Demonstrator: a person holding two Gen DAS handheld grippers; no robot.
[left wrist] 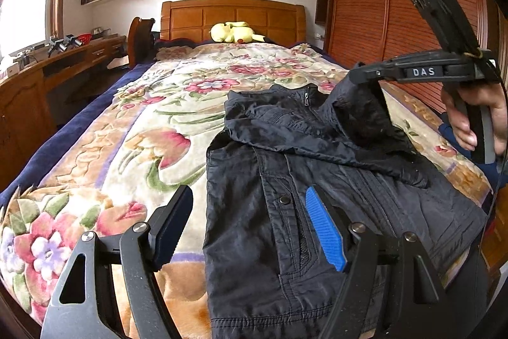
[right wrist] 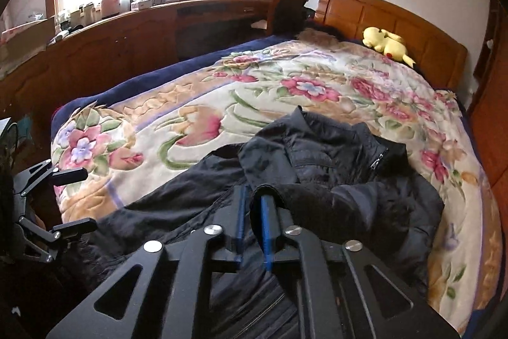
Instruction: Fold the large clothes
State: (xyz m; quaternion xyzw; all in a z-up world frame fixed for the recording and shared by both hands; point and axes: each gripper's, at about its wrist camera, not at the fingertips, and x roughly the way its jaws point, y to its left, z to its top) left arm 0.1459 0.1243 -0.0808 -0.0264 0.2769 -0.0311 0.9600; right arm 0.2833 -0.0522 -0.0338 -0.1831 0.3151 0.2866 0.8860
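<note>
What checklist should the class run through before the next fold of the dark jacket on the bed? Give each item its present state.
1. Right gripper shut on a fold of the jacket: ok, the cloth is pinched between its blue pads.
2. Left gripper ready to grasp: ok, open, holding nothing, over the jacket's left edge.
3. Jacket lying flat: not ok, the upper part is bunched and lifted.
4. Zip closed: cannot tell.
5. Room on the floral blanket beside the jacket: ok.
6. Yellow plush toy out of the way: ok, at the headboard.
</note>
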